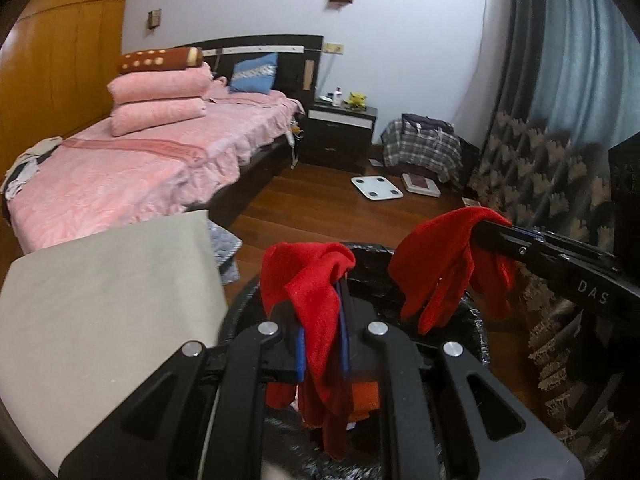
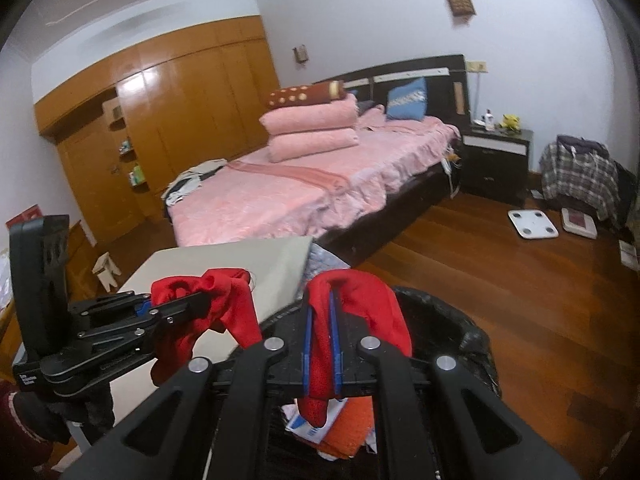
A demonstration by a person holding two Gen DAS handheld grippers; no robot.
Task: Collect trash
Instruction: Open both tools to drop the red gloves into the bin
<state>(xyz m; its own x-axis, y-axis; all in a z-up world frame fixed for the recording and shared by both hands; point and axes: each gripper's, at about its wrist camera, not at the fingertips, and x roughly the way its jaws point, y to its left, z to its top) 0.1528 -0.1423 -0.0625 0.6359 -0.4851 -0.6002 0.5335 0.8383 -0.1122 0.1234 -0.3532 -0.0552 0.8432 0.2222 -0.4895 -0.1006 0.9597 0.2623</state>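
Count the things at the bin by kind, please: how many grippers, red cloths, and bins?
Grippers: 2, left gripper and right gripper
Red cloths: 2, left cloth and right cloth
Bins: 1, bin
Total: 5

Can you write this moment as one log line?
left claw: shut on red cloth | right claw: shut on red cloth | both over black-lined bin

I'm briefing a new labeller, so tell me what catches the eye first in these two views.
Two bright red cloths stand out: the left gripper is shut on one red cloth, the right gripper on the other red cloth, both over the black-lined trash bin. Behind them, the pink bed fills the room's middle.
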